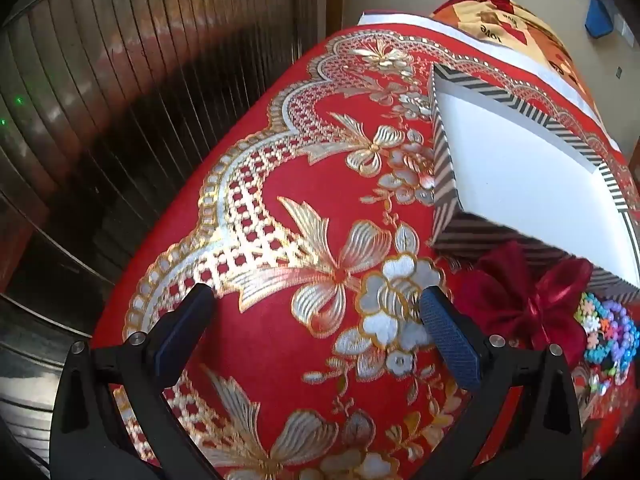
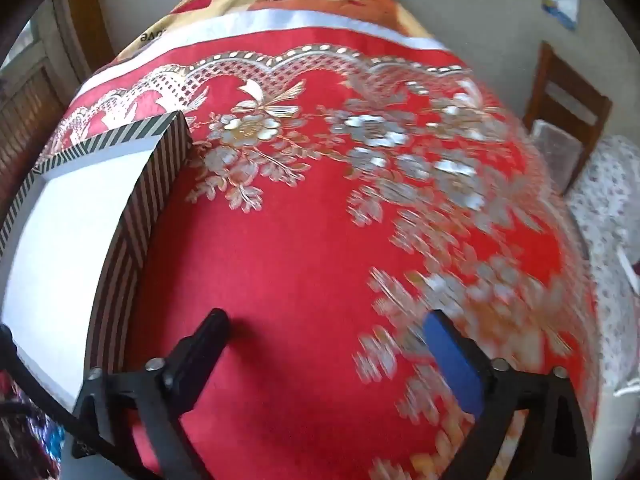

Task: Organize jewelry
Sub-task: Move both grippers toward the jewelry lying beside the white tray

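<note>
The surface point(image 1: 280, 344) is covered with a red cloth with gold and silver flowers. Behind it stand a beige wall point(image 2: 480, 20) and a wooden chair point(image 2: 568, 108) at the far right. A striped box point(image 1: 444, 168) with a white inside lies on the cloth. Near it are a dark red pouch point(image 1: 516, 300) and colourful bead jewelry point(image 1: 612, 332). The left gripper point(image 1: 316, 300) and the right gripper point(image 2: 324, 328) both hang wide apart above the cloth, holding nothing.
</note>
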A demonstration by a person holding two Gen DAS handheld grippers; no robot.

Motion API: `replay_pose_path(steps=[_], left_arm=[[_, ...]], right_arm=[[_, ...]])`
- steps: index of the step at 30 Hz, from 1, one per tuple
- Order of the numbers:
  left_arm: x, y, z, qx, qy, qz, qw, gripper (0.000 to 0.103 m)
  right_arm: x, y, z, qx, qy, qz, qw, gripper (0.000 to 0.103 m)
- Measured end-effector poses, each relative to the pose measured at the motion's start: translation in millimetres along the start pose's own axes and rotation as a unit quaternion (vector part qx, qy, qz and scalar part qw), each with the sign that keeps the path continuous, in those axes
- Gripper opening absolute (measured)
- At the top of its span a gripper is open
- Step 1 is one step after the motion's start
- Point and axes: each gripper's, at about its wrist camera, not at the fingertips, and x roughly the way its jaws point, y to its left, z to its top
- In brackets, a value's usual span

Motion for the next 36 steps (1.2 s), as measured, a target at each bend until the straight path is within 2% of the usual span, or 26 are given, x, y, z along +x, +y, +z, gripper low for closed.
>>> replay_pose_path(steps=[2, 6, 8, 13, 15, 18, 24, 36], left_arm=[[-3.5, 0.5, -2.9, -0.004, 0.009, 0.003, 0.9999, 0.102], [-19.8, 3.5, -10.5, -0.022, 0.01, -0.001, 0.9997, 0.099], [-32.1, 4.8, -10.4, -0.03, 0.003, -0.004, 0.9995, 0.099], [-67.8, -0.8, -13.5, -0.022, -0.016, 0.002, 0.9996, 0.099], [-79.6, -4.8, -15.5, -0.018, -0.017, 0.005, 0.9997, 0.099], [-96.3, -9.8, -21.1, -0.02, -0.024, 0.0, 0.9995, 0.099], [-120.1, -34.8, -35.4, 0.01, -0.025, -0.006, 0.9996, 0.099], [-133.7, -73.7, -53.3, 0.052, -0.017, -0.029, 0.9981, 0.099]], right_arm=[[-28.7, 2.5, -13.0, -0.007, -0.026, -0.001, 1.0, 0.094], [-77.6, 13.8, -36.7, -0.01, -0.058, 0.029, 0.998, 0.094], [-94.2, 20.2, -48.0, -0.012, -0.065, 0.039, 0.997, 0.094], [-131.1, 48.2, -76.3, -0.006, -0.078, 0.094, 0.992, 0.094], [-142.8, 63.1, -89.4, -0.014, -0.086, 0.099, 0.991, 0.094], [-152.7, 82.4, -103.9, -0.024, -0.088, 0.116, 0.989, 0.094], [-163.5, 109.4, -120.5, -0.05, -0.088, 0.121, 0.987, 0.094], [-173.1, 120.9, -135.7, -0.058, -0.078, 0.122, 0.988, 0.094]])
